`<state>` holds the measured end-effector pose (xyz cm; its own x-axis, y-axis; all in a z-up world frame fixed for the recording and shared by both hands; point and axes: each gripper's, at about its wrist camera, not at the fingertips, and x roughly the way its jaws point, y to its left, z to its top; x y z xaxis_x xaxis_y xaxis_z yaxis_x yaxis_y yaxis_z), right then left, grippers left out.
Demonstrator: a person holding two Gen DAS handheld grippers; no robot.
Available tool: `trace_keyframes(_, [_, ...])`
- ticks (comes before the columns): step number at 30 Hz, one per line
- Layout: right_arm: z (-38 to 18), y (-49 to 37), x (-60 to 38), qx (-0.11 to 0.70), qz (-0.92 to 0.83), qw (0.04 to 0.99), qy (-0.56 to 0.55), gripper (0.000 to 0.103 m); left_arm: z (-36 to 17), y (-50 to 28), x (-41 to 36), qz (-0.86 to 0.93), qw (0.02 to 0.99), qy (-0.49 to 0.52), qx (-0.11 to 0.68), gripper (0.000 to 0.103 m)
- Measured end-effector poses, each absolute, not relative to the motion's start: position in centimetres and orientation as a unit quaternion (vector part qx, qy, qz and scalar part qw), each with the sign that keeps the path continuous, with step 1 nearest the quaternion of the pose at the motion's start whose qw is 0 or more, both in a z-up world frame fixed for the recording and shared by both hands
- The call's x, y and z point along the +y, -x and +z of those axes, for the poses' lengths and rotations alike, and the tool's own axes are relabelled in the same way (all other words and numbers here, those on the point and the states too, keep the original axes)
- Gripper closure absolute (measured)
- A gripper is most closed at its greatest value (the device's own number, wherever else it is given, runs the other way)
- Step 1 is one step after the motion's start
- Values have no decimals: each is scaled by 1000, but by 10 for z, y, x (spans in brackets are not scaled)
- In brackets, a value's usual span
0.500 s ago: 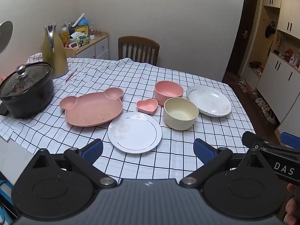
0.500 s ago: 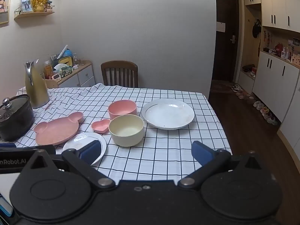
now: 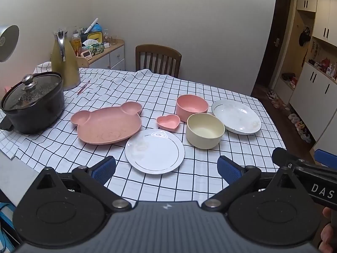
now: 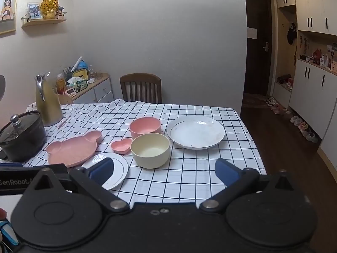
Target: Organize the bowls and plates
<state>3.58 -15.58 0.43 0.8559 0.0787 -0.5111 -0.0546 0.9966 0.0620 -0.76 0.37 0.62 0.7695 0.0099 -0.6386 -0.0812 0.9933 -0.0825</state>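
Observation:
On the checked tablecloth lie a pink bear-shaped plate (image 3: pixel 107 123) (image 4: pixel 72 147), a small white plate (image 3: pixel 154 150) (image 4: pixel 118 169), a pink heart dish (image 3: pixel 168 122) (image 4: pixel 121 145), a pink bowl (image 3: pixel 191 107) (image 4: pixel 145 126), a cream bowl (image 3: pixel 205 130) (image 4: pixel 150 149) and a large white plate (image 3: pixel 237 116) (image 4: pixel 195 131). My left gripper (image 3: pixel 166 168) is open above the table's near edge, just short of the small white plate. My right gripper (image 4: pixel 162 171) is open too, in front of the cream bowl, its left finger (image 4: pixel 101 171) overlapping the small plate. Neither holds anything.
A black lidded pot (image 3: pixel 31 103) and a gold thermos jug (image 3: pixel 64 63) stand at the left of the table. A wooden chair (image 3: pixel 158 60) is at the far side. A side cabinet (image 3: pixel 105 54) holds clutter. Shoes and white cupboards (image 4: pixel 311 88) line the right wall.
Both views are almost the same as half a second ago; the grippers hover open near the front edge and no dish has moved.

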Motion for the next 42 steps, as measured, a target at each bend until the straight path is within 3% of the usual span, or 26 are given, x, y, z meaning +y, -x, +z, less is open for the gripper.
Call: trace_keyframes(42, [6, -31, -149, 258, 58, 964, -38, 0, 7, 14, 12, 24, 942, 57, 330, 0])
